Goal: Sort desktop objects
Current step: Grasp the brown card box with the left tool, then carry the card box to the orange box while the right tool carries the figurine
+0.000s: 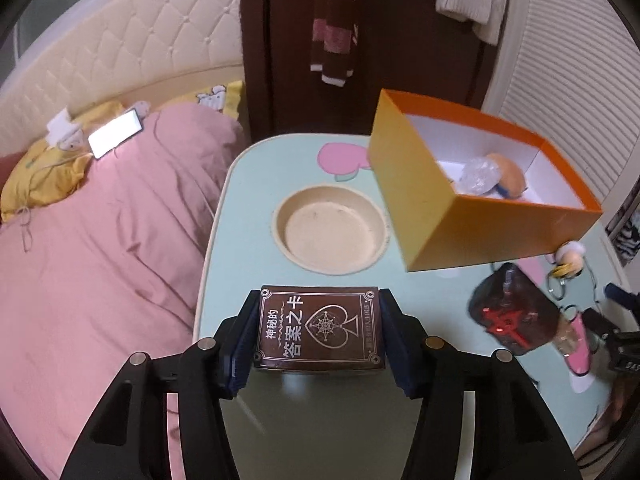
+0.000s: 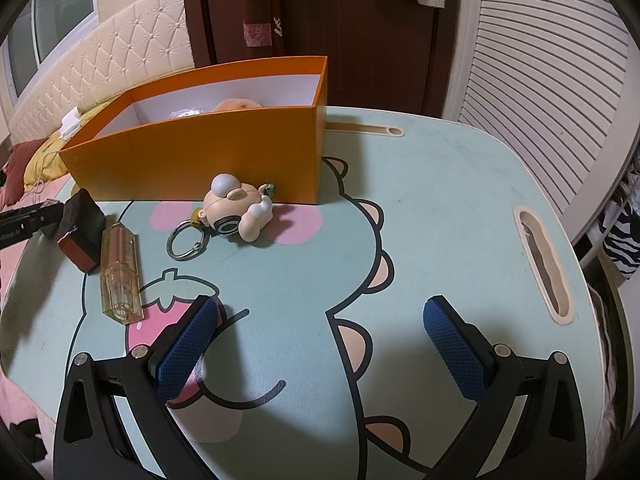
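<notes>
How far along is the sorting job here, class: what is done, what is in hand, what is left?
Done: the orange box already holds a crinkly clear wrapper and a soft orange toy.
In hand: the left gripper has its jaws shut on a brown card box above the table.
Left: the toy keychain, clear yellow tube and small dark pouch lie outside. The right gripper is open, holding nothing.

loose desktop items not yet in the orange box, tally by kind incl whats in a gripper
Card box: 1, brown card box clamped in the left gripper
Keychain figure: 1, cream keychain figure
Clear tube: 1, yellowish clear tube
Dark pouch: 1, dark pouch with red on it
Total: 4 outside the orange box; the right gripper is open and holds none.
</notes>
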